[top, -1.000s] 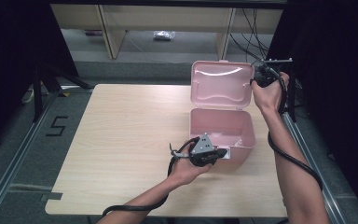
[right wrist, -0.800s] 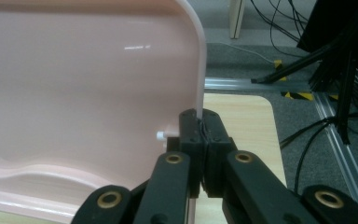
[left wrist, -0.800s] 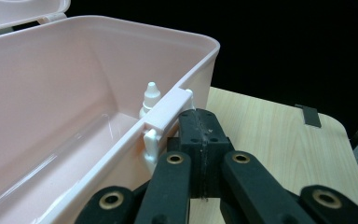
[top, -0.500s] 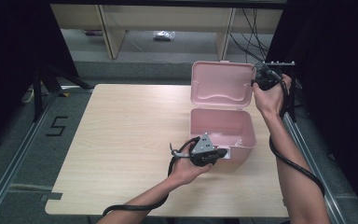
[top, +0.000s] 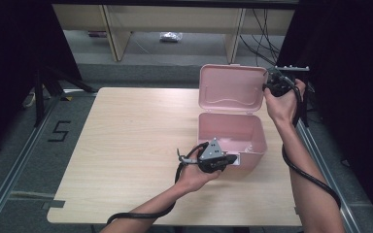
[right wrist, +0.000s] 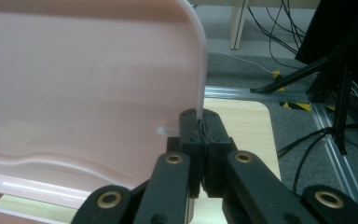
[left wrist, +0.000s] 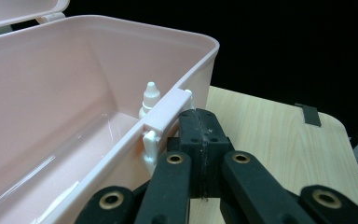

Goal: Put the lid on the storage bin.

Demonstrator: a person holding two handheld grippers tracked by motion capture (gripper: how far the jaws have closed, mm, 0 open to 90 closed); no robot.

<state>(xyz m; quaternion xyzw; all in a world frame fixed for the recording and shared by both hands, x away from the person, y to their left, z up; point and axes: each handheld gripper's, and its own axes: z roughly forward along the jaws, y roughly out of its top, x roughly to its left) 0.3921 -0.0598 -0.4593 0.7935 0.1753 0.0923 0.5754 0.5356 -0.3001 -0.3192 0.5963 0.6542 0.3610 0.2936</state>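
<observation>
Right gripper (right wrist: 200,135) jaws clamped on raised lid (top: 232,89) edge; left gripper (left wrist: 199,140) jaws closed, empty, beside pink box (top: 230,133) latch (left wrist: 164,116).

Black tongs (left wrist: 200,140) with brass-ringed pivot screws, grey three-cornered top plate, trailing black cables.

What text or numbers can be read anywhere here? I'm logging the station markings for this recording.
"5": dark taped numeral on the grey floor, left of the light wooden table.
The pink plastic lidded box bears no readable text.
The small white dropper bottle inside it shows no legible label.
</observation>
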